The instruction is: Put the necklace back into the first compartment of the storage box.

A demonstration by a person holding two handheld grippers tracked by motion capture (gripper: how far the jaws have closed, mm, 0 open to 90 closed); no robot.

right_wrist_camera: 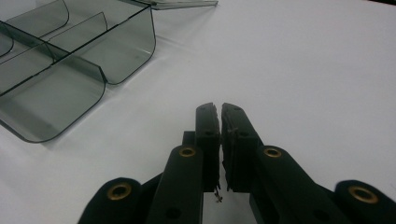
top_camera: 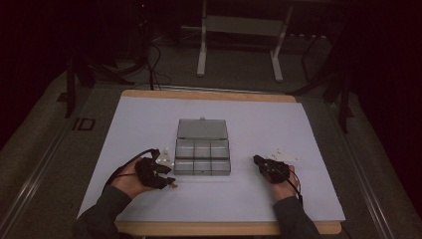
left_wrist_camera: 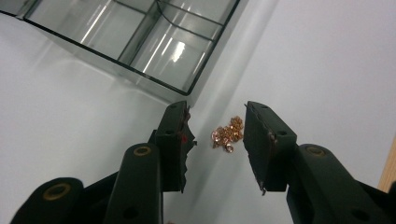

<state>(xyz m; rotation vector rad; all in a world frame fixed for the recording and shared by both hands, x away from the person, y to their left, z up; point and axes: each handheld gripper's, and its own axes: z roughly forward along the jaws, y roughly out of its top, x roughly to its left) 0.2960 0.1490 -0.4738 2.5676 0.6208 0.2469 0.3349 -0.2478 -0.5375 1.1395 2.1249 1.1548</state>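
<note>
A small heap of copper-coloured rings [left_wrist_camera: 227,134] lies on the white mat, just off the corner of a clear compartment box [left_wrist_camera: 140,79]. My left gripper [left_wrist_camera: 215,108] is open, with one jaw on each side of the heap and neither touching it. In the high view the left gripper [top_camera: 169,181] sits at the box's [top_camera: 202,174] front left corner, beside a tiny orange speck, the rings [top_camera: 174,185]. The box lid [top_camera: 202,129] lies open behind it. My right gripper [top_camera: 256,160] rests to the right of the box. Its jaws are shut with nothing between them [right_wrist_camera: 220,106].
The white mat [top_camera: 249,199] covers a wooden table whose edge [top_camera: 219,229] shows at the front. The box's curved wall [right_wrist_camera: 56,102] stands up and to the left of the right gripper. A white stand [top_camera: 201,50] is on the floor beyond the table.
</note>
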